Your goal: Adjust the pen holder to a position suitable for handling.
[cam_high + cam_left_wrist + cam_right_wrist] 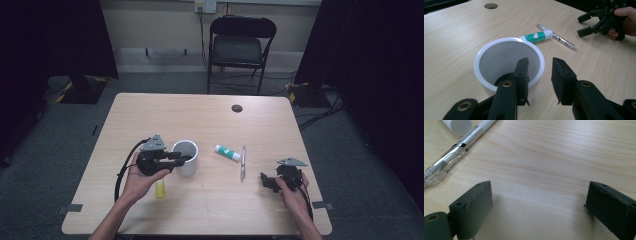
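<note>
Over the white cup (509,65), the left gripper (539,75) is held parted, one jaw inside the rim, apparently ready to grip its wall. Right of the cup, beyond the glue stick (227,152) and pen (243,163), the right gripper (537,207) is held wide open, empty.

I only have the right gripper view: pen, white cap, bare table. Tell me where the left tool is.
Observer: The left tool is open at a white cup, one jaw over its mouth, one outside the rim.
Operator: Identify that white cap.
Observer: It's the end of a green-and-white glue stick lying beside the pen.
Operator: List anything else.
Observer: A small yellow thing lies by the left hand.
</note>
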`<state>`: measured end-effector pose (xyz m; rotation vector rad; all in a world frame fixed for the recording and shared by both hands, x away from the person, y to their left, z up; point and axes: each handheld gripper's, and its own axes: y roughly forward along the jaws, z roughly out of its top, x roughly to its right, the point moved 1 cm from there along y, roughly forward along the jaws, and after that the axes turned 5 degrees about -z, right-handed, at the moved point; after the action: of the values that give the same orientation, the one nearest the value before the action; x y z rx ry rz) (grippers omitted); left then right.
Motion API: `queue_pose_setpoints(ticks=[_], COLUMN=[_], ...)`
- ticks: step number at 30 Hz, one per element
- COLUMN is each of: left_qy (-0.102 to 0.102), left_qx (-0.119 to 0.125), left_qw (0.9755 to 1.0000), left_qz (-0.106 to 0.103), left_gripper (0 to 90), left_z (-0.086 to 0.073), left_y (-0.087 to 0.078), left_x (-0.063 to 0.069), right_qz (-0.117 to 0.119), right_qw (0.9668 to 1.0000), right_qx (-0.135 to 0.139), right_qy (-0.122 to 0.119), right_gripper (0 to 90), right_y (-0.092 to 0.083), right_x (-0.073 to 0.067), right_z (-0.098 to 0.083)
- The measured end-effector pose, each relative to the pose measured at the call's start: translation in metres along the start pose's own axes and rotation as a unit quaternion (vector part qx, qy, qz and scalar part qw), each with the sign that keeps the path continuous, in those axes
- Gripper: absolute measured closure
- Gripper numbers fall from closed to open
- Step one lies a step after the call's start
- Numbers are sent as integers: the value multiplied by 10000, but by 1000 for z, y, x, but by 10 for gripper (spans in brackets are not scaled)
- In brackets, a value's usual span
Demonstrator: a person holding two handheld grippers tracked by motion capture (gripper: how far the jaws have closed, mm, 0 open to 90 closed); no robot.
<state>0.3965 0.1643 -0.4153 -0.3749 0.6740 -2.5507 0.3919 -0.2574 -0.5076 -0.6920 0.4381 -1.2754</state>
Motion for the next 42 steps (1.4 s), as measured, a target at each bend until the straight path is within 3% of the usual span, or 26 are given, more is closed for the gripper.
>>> queue_pose_setpoints(ticks=[4, 6, 14, 15, 22, 26, 30, 33, 42], left_qy=[-6, 87, 95, 130, 261, 217, 185, 259, 212], left_qx=[-144, -241, -334, -389, -480, -455, -484, -535, -512], left_qw=[9999, 9997, 9994, 9992, 9985, 9987, 9987, 9982, 9983], left_qz=[-68, 14, -68, 31, 55, 90, -31, -107, -200], left_gripper=[683, 668, 673, 673, 718, 748, 803, 807, 809], left_z=[-1, -1, -3, -3, -2, -2, -1, -1, -2], left_y=[13, 17, 24, 25, 31, 33, 34, 34, 34], left_x=[0, -1, -3, -3, 2, 1, 4, 8, 12], right_qz=[-1, 0, -1, -1, 1, 0, 0, -1, 6], right_qw=[10000, 10000, 10000, 10000, 10000, 10000, 10000, 10000, 10000], right_qx=[3, 0, 2, 2, 3, 2, 4, 1, -2], right_qy=[-5, 1, -7, -7, -6, -6, -7, -13, -19], right_gripper=[61, 61, 61, 61, 61, 62, 62, 62, 62], right_y=[0, 0, 0, 0, 0, 0, 0, 0, 0], right_x=[0, 0, 0, 0, 0, 0, 0, 0, 0], right_z=[0, 0, 0, 0, 0, 0, 0, 0, 0])
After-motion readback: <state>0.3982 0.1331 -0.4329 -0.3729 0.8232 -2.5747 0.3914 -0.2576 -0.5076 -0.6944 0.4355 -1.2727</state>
